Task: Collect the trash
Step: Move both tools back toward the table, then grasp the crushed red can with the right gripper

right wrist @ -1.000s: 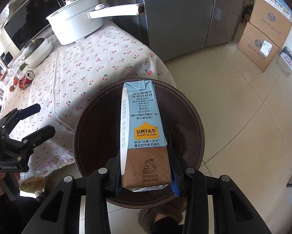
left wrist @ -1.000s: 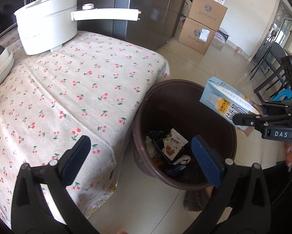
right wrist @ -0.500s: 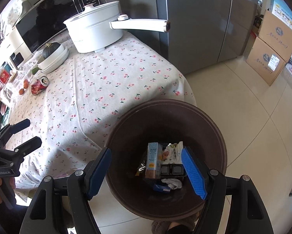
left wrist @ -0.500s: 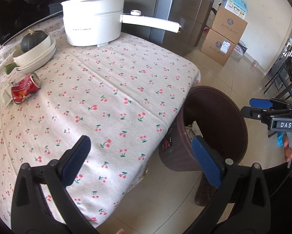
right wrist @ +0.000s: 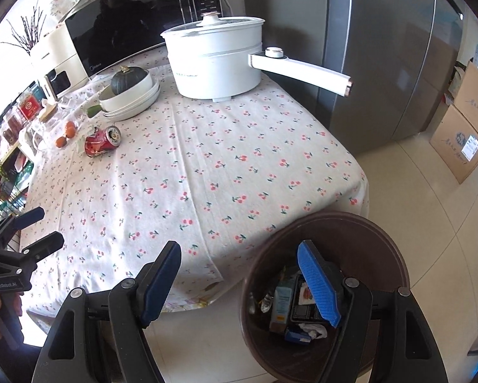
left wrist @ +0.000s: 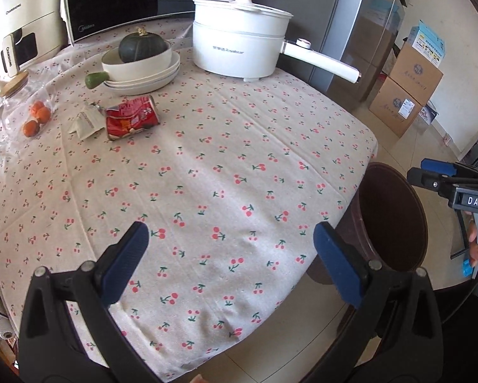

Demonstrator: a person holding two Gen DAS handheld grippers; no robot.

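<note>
At the far left of the desk, small oranges are seen beside a crumpled paper wrapper. Just right of the wrapper a crushed red can is laid on its side on the cherry-print cloth, well apart from both claws. Behind it a dark green squash is set in a stack of white bowls, and a white electric pot is stood to their right. The left claw is held wide open over the near cloth, with nothing between its pads. The right claw has just been opening and is held empty, its jaws well apart above the desk's edge and the brown bin, which is placed on the floor against the desk's right corner. Inside the bin a milk carton is seen among other discarded packets.
</note>
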